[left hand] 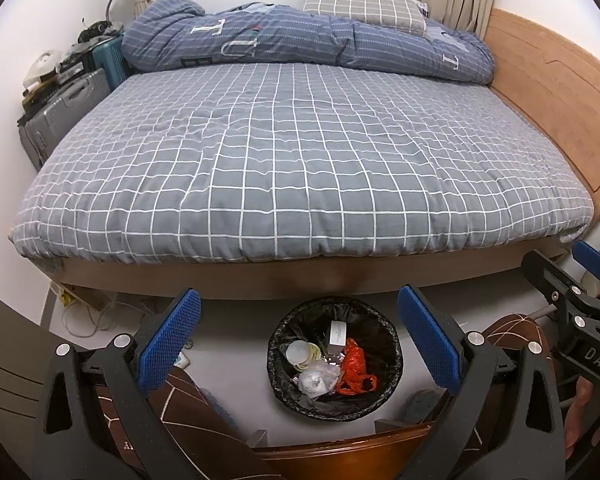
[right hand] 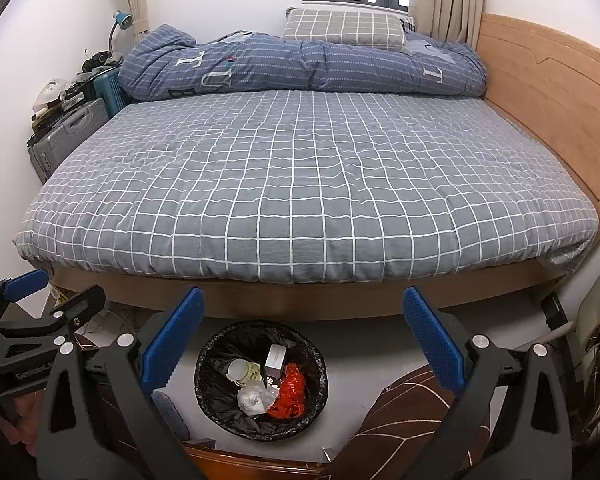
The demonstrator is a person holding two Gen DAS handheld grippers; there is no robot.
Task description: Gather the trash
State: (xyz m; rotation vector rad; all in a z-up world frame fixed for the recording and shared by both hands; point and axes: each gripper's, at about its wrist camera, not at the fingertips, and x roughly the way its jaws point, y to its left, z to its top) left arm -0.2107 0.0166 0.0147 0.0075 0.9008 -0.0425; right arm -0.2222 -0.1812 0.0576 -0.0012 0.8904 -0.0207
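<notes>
Bedroom floor beside bed (left hand: 300,152): lined bin (left hand: 284,392) holding orange bag (left hand: 354,368), small items indistinct. Left gripper (left hand: 300,340), right gripper (right hand: 304,344) spread wide, empty.

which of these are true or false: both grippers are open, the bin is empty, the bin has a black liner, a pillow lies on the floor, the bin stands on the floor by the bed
1. Both grippers are open. True: the left gripper and right gripper hold nothing.
2. The bin is empty. False: the bin holds an orange bag, a small white box and other trash.
3. The bin has a black liner. True.
4. A pillow lies on the floor. False: the checked pillow lies on the bed.
5. The bin stands on the floor by the bed. True.
</notes>
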